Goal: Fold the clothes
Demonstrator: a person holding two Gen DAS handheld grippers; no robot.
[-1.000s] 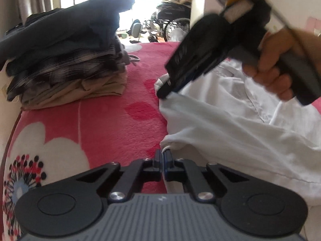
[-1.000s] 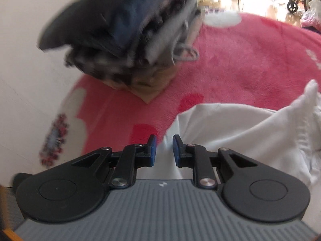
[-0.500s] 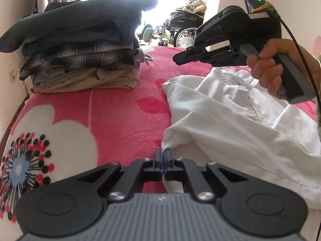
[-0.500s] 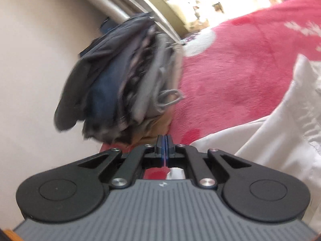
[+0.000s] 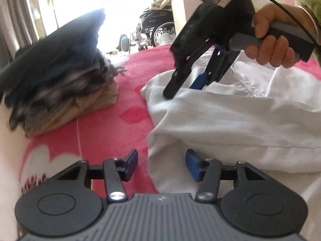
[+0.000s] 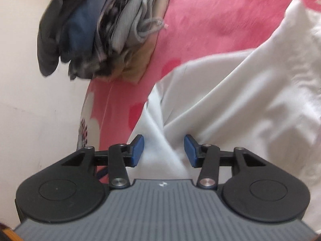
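A white shirt [image 5: 230,120] lies crumpled on a pink flowered blanket [image 5: 112,132], its near edge folded over. My left gripper [image 5: 161,164] is open at that near corner, with the cloth's edge lying between its blue pads but not pinched. My right gripper [image 5: 184,90], held by a hand [image 5: 268,46], is open and tilted down onto the shirt's far left edge. In the right wrist view the right gripper [image 6: 164,150] stands open over a fold of the white shirt [image 6: 230,104].
A stack of folded dark, plaid and tan clothes [image 5: 58,80] sits on the blanket at the left, by a cream wall [image 6: 40,110]. Beyond the bed, a wheelchair [image 5: 154,28] stands in a bright doorway.
Both grippers were shut half a second ago and now stand open. The left let go of the shirt's near corner. The right swung down from mid-air onto the shirt's far edge.
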